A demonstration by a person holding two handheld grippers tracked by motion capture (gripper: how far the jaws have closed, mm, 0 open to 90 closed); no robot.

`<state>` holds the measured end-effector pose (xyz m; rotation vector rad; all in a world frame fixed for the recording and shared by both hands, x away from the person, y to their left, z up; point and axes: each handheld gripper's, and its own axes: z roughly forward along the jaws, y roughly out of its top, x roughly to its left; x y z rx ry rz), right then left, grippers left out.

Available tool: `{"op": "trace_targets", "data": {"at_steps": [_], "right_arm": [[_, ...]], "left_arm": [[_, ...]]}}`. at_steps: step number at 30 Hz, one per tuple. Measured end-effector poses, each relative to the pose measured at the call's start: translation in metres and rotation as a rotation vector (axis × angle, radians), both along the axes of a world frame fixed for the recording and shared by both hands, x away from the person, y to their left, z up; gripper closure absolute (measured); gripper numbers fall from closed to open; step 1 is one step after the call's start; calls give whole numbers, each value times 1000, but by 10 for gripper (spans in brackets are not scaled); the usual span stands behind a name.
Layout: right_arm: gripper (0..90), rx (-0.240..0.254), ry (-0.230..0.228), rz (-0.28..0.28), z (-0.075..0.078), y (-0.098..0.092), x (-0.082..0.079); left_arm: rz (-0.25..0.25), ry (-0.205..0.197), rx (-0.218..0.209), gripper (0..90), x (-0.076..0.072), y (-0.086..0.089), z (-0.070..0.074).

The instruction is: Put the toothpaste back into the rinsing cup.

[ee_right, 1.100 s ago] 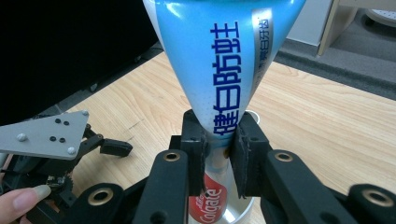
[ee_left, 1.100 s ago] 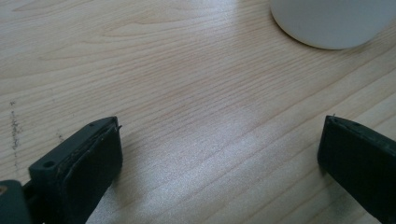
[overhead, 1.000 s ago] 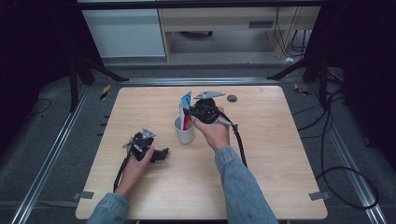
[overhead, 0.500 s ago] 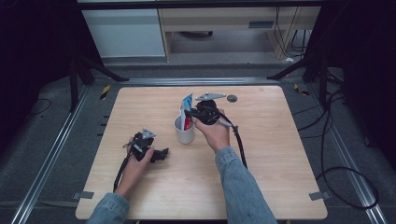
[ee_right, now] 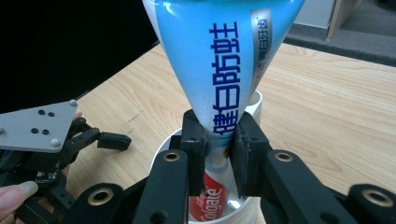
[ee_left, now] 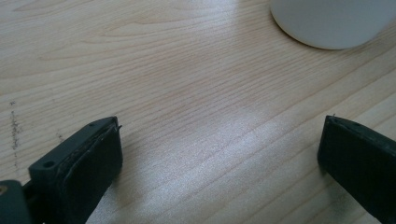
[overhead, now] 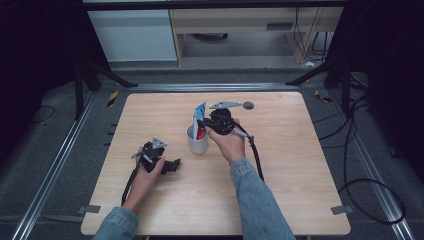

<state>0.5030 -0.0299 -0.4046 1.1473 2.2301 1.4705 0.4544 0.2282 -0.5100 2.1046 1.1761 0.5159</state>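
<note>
1. We see the toothpaste tube (ee_right: 219,70) standing upright in the white cup (overhead: 197,142), pinched low on its body by the right tongs (ee_right: 219,158), directly over the cup.
2. The right gripper view shows the tube's printed lettering; the high view shows the left tongs (overhead: 172,165) resting open on the worktop (overhead: 300,190), left of the cup.
3. The tube's upper end is cut off in the right gripper view.

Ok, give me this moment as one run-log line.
right gripper: shut on toothpaste tube, lower end inside white cup | left gripper: jaws open, resting on table beside cup
</note>
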Motion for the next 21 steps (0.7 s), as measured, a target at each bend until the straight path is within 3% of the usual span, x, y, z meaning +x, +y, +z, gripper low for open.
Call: {"op": "trace_targets", "data": {"at_steps": [16,21], "right_arm": [[764,7,4,1,-1,-1,1],[763,27,25,-6,-2,-4,3]], "left_arm": [[-2,1,2,0,0,0,0],[0,0,0,0,0,0,0]]}}
